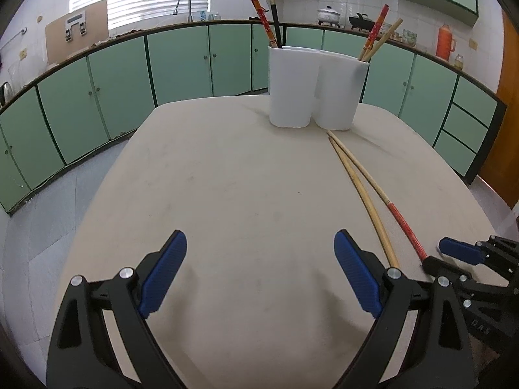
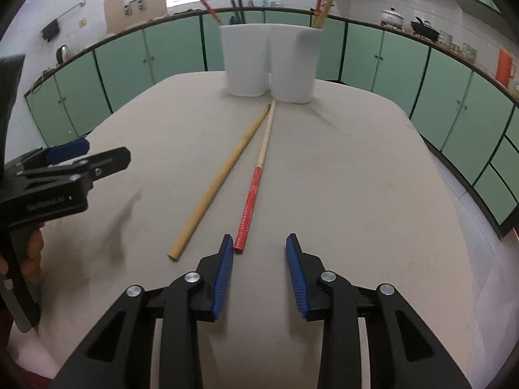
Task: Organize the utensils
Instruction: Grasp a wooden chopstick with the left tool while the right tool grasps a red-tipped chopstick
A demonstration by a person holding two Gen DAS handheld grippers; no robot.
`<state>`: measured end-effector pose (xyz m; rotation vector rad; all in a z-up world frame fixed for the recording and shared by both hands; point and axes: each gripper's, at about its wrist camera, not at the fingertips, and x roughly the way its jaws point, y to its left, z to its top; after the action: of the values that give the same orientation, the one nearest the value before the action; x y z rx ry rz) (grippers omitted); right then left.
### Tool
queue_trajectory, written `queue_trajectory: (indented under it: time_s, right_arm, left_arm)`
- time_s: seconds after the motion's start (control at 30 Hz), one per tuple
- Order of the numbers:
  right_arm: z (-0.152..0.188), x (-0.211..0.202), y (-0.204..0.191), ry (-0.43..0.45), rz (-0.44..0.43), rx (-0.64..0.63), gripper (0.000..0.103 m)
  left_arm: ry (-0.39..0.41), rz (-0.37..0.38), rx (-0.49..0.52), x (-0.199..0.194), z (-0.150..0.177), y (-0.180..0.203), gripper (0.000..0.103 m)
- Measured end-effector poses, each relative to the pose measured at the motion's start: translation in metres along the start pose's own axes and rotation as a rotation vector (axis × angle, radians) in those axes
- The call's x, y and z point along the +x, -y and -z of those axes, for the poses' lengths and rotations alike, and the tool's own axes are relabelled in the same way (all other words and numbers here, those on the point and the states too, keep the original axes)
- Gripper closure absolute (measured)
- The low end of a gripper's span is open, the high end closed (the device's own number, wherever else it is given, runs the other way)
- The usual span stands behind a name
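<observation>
A white two-compartment utensil holder (image 1: 316, 87) (image 2: 271, 64) stands at the far side of the table and holds several chopsticks. Two chopsticks lie on the table before it: a plain bamboo one (image 1: 366, 197) (image 2: 220, 180) and one with a red handle (image 1: 402, 222) (image 2: 251, 201). My left gripper (image 1: 261, 265) is open and empty, left of both chopsticks. My right gripper (image 2: 259, 265) is open and empty, with the red handle's end just ahead of its left finger (image 2: 223, 275). The right gripper also shows in the left wrist view (image 1: 454, 256), the left one in the right wrist view (image 2: 68, 162).
The beige table (image 1: 227, 178) (image 2: 356, 178) has rounded edges. Green kitchen cabinets (image 1: 178, 61) (image 2: 405, 71) run behind it under a counter with a sink tap (image 1: 185, 5), pots (image 1: 329, 14) and an orange flask (image 1: 446, 42).
</observation>
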<state>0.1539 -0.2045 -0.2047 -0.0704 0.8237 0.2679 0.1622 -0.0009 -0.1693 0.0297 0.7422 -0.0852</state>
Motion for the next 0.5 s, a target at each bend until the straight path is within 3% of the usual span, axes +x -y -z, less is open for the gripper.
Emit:
queue_trajectory:
  time_s: [0.2,0.27,0.3,0.5]
  right_arm:
    - [0.001,0.006,-0.013,0.006,-0.014,-0.022,0.071]
    - [-0.001,0.007,-0.011,0.008,-0.02,-0.019,0.08]
    - [-0.001,0.007,-0.01,0.007,-0.022,-0.017,0.094]
    - [0.002,0.003,0.004,0.008,-0.016,0.015,0.096]
  left_arm:
    - [0.006,-0.003,0.021,-0.001,-0.001,0.004,0.014]
    - [0.007,0.0,0.026,-0.001,0.0,0.006,0.014]
    - [0.006,0.001,0.029,-0.001,0.0,0.007,0.014]
    - [-0.002,0.027,0.059,-0.003,0.002,0.016,0.014]
